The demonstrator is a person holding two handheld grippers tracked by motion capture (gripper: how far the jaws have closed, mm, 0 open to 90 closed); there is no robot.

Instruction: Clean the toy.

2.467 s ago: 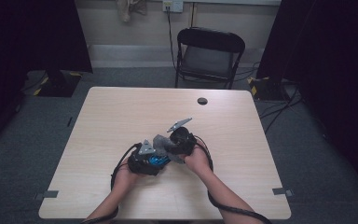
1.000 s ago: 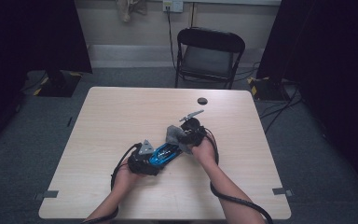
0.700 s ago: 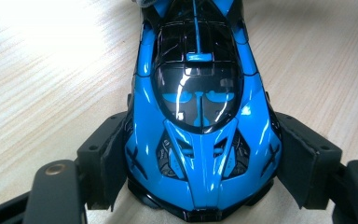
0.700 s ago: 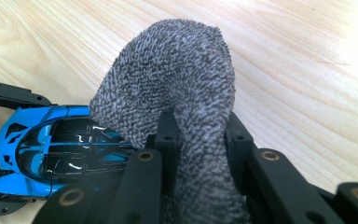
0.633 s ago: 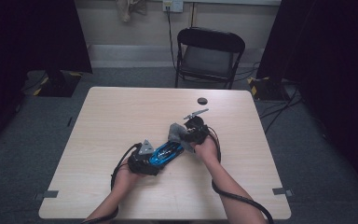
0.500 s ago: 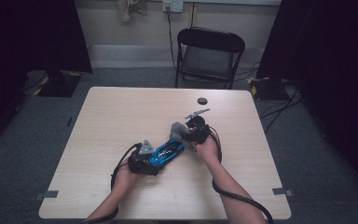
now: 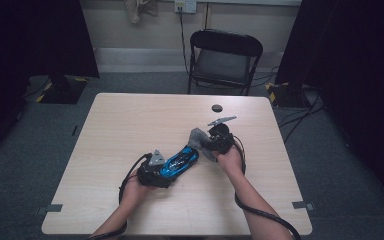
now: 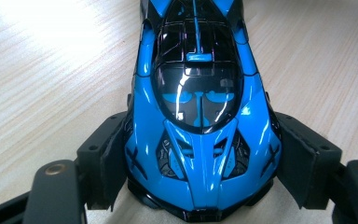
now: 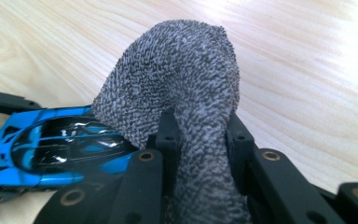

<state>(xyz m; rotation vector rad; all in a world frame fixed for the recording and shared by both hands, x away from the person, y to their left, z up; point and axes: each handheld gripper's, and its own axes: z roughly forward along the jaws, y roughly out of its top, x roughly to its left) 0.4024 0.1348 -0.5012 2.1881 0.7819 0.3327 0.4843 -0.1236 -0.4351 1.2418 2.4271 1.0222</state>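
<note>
A toy car [image 7: 180, 161] is being held steady on the table [image 7: 130, 125] while a grey cloth [image 7: 198, 139] is being drawn off its far end.

The car's nose is being clamped between the pads of the left gripper [image 8: 200, 186], one pad on each flank, so its long axis is running straight out from those fingers toward the right gripper [image 7: 215, 142]. That gripper is being kept clenched on the cloth [image 9: 186, 93], which is bunched up and rising beyond its fingertips, with the car [image 9: 51, 140] lying low and to one side of them, its tail just under the cloth's edge. Compared with the frame two and a half seconds back, the right gripper is being seen farther from the left one, up the table, and more of the blue body is being left uncovered.
</note>
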